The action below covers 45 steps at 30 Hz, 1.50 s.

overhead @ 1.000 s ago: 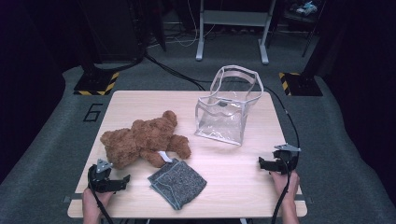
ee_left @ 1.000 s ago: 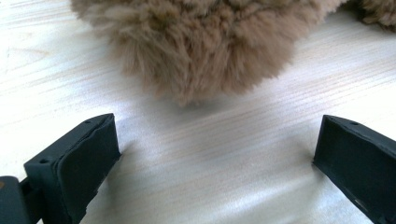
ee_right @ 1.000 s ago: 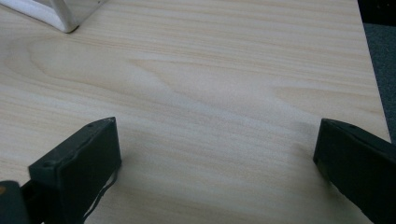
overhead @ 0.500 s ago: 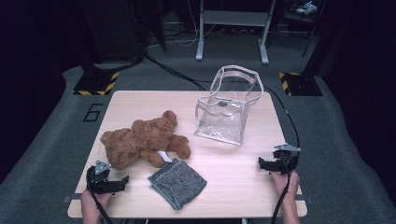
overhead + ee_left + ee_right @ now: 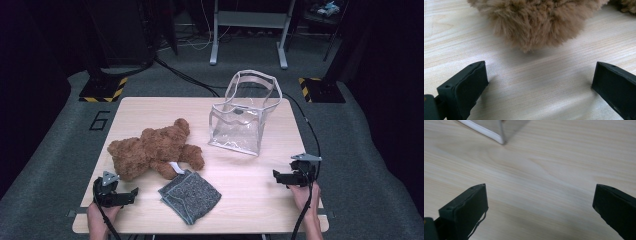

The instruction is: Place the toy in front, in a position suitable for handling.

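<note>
A fluffy brown teddy bear (image 5: 152, 152) lies sprawled near the worktop's (image 5: 150, 107) left edge; a clear bag (image 5: 242, 122) stands upright toward its far right corner.

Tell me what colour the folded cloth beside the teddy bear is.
Mottled grey, a speckled knit look. The cloth shows best in the high view, touching the brown teddy bear.

Even overhead light falls on the pale bench (image 5: 150, 107), while the floor and room around it sink into near-black. Shadows are soft and short — faint beneath the teddy bear (image 5: 536, 22), whose fur blurs close up. No glare — the high view looks slightly soft.
</note>
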Each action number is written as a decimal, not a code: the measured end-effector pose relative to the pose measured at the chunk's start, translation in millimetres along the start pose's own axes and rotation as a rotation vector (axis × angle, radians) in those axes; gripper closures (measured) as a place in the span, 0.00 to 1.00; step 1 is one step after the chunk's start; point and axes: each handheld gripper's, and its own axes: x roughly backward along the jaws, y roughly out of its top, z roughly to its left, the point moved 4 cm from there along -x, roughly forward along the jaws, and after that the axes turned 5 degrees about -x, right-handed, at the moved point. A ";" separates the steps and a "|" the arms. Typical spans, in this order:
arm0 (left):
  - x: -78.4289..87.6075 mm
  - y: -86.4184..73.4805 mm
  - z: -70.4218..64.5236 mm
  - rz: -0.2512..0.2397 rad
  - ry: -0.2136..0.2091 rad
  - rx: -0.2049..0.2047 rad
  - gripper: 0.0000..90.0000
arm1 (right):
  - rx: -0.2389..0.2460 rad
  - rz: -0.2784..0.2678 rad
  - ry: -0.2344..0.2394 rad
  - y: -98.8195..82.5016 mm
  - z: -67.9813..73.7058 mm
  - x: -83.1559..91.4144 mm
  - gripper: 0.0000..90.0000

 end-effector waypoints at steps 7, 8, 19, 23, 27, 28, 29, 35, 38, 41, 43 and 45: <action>0.0 0.0 0.0 0.000 0.000 0.000 0.00 | 0.051 -0.027 0.065 8.2 37.7 13.4 0.00; 0.0 0.0 0.1 0.000 0.000 -0.001 0.00 | 0.064 -0.031 0.082 8.7 44.5 13.5 0.00; 0.6 -0.3 0.6 0.008 -0.001 -0.010 0.00 | 0.197 0.018 0.219 7.1 119.6 8.4 0.00; 0.6 -0.3 0.6 0.009 -0.001 -0.011 0.00 | 0.256 0.049 0.292 3.6 156.9 2.5 0.00; 0.6 -0.2 0.6 0.008 -0.001 -0.010 0.00 | 0.317 0.064 0.343 0.3 186.2 -3.5 0.00; 0.6 -0.2 0.5 0.008 -0.001 -0.010 0.00 | 0.317 0.064 0.343 0.3 186.2 -3.5 0.00; 0.6 -0.3 0.5 0.008 -0.001 -0.011 0.00 | 0.328 0.076 0.355 -0.5 192.9 -5.2 0.00; 0.6 -0.3 0.6 0.009 -0.001 -0.011 0.00 | 0.400 0.091 0.427 -3.2 228.2 -13.6 0.00; 0.6 -0.3 0.6 0.008 -0.001 -0.011 0.00 | 0.428 0.107 0.445 -6.0 241.0 -19.3 0.00; 0.8 -0.4 0.6 0.009 -0.001 -0.011 0.00 | 0.458 0.138 0.467 -12.1 259.2 -26.6 0.00; 0.6 -0.3 0.5 0.007 -0.001 -0.010 0.00 | 0.500 0.143 0.478 -14.1 266.8 -30.1 0.00; 0.7 -0.3 0.5 0.008 -0.001 -0.010 0.00 | 0.521 0.149 0.489 -16.4 275.4 -32.3 0.00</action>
